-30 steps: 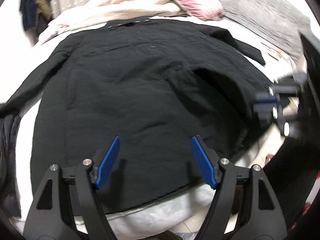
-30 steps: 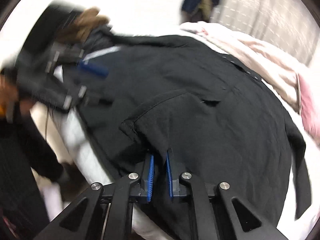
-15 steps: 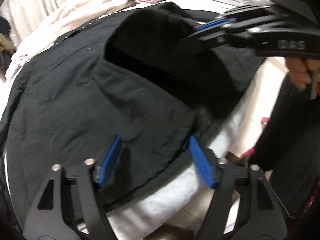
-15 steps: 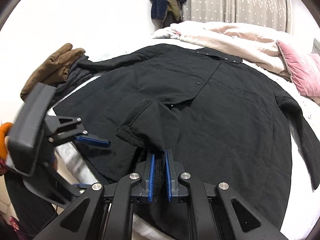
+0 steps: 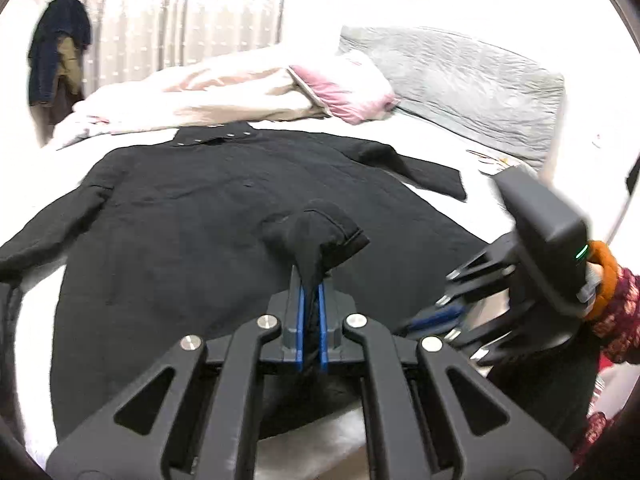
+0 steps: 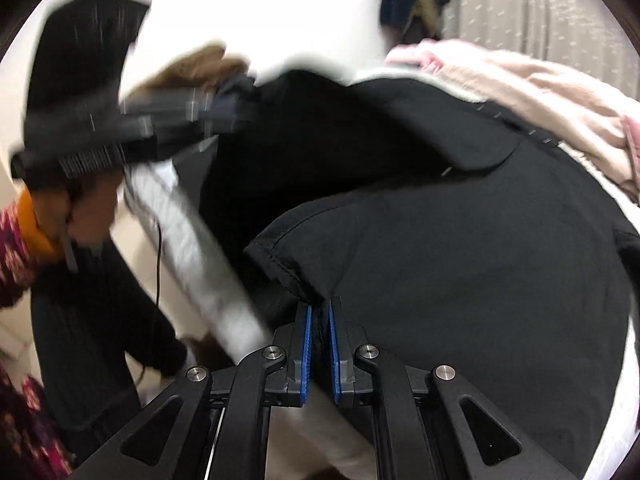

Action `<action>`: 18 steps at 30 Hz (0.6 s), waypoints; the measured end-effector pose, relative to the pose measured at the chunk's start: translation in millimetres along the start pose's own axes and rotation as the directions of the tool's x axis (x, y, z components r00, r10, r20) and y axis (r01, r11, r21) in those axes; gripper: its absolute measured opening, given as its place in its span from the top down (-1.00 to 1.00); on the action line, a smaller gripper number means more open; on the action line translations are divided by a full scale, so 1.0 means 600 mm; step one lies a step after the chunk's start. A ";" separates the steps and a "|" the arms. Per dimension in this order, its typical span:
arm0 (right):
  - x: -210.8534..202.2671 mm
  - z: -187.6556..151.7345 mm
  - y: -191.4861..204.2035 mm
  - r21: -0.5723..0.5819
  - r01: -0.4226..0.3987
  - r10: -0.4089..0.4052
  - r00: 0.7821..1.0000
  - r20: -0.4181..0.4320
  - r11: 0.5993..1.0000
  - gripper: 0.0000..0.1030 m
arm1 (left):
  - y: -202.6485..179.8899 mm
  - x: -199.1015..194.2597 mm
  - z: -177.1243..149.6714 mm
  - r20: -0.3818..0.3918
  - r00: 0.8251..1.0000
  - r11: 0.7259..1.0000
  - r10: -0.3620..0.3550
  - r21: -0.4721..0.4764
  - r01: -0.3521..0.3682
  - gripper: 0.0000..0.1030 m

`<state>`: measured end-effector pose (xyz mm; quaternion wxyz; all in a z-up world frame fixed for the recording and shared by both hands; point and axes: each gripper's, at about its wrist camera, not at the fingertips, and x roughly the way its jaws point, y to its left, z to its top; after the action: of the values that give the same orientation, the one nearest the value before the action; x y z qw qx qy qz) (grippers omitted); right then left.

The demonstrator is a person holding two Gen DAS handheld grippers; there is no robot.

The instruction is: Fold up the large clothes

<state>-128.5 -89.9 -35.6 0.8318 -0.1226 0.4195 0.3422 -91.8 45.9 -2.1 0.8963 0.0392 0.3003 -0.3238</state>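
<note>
A large black coat (image 5: 192,232) lies spread on the bed, collar toward the far side, sleeves out to both sides. My left gripper (image 5: 311,300) is shut on a raised fold of the coat's front hem. My right gripper (image 6: 319,316) is shut on a hem corner of the coat (image 6: 460,264), lifted a little off the bed. The right gripper also shows, blurred, at the right of the left wrist view (image 5: 444,316). The left gripper shows blurred at upper left of the right wrist view (image 6: 224,112).
A pink and cream duvet (image 5: 224,92), a pink pillow (image 5: 344,96) and a grey quilt (image 5: 472,84) lie behind the coat. Dark clothes hang by the curtain (image 5: 56,64). A brown garment (image 6: 192,68) lies at the bed's left. The white bed edge (image 6: 200,248) runs beside my right gripper.
My left gripper was open over the hem and is now shut on a fold of it. The right gripper keeps its hold and has swung with the hem corner.
</note>
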 end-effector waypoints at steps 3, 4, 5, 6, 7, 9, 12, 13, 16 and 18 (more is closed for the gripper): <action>0.030 -0.008 -0.006 0.039 -0.056 0.061 0.991 -0.123 0.998 0.71 | -0.033 0.022 -0.017 -0.093 0.991 0.993 -0.093 0.066 0.099 0.82; 0.029 -0.011 -0.015 0.076 -0.092 0.102 0.985 -0.139 0.993 0.64 | -0.047 0.036 -0.027 -0.157 0.979 0.985 -0.131 0.092 0.146 0.74; 0.024 -0.013 -0.027 0.119 -0.127 0.143 0.980 -0.138 0.985 0.63 | -0.054 0.045 -0.033 -0.198 0.968 0.979 -0.153 0.101 0.175 0.66; 0.019 -0.015 -0.036 0.149 -0.153 0.173 0.976 -0.132 0.977 0.54 | -0.061 0.055 -0.042 -0.256 0.949 0.970 -0.184 0.108 0.217 0.65; 0.008 -0.018 -0.047 0.182 -0.189 0.213 0.969 -0.123 0.965 0.40 | -0.067 0.061 -0.049 -0.295 0.934 0.964 -0.200 0.111 0.241 0.62; -0.018 -0.027 -0.065 0.219 -0.190 0.214 0.972 -0.093 0.957 0.02 | -0.073 0.061 -0.056 -0.331 0.919 0.957 -0.215 0.117 0.266 0.53; -0.050 -0.039 -0.096 0.270 -0.154 0.174 0.983 -0.051 0.950 -0.16 | -0.059 0.045 -0.051 -0.314 0.924 0.963 -0.218 0.087 0.257 -0.01; -0.060 -0.043 -0.107 0.292 -0.134 0.153 0.987 -0.043 0.947 -0.16 | -0.050 0.037 -0.046 -0.300 0.934 0.970 -0.196 0.077 0.228 -0.23; -0.094 -0.053 -0.145 0.346 -0.048 0.066 0.997 -0.041 0.937 -0.17 | -0.008 0.013 -0.026 -0.278 0.957 0.991 -0.086 0.071 0.110 -0.29; -0.126 -0.070 -0.182 0.415 -0.009 0.020 1.000 -0.021 0.910 -0.19 | 0.030 -0.002 -0.021 -0.293 0.956 0.997 0.024 0.074 -0.002 -0.36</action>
<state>-112.2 -226.1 -11.6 0.8312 0.0557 0.4935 0.2500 -88.0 64.0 -14.2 0.8420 0.1215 0.4176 -0.3192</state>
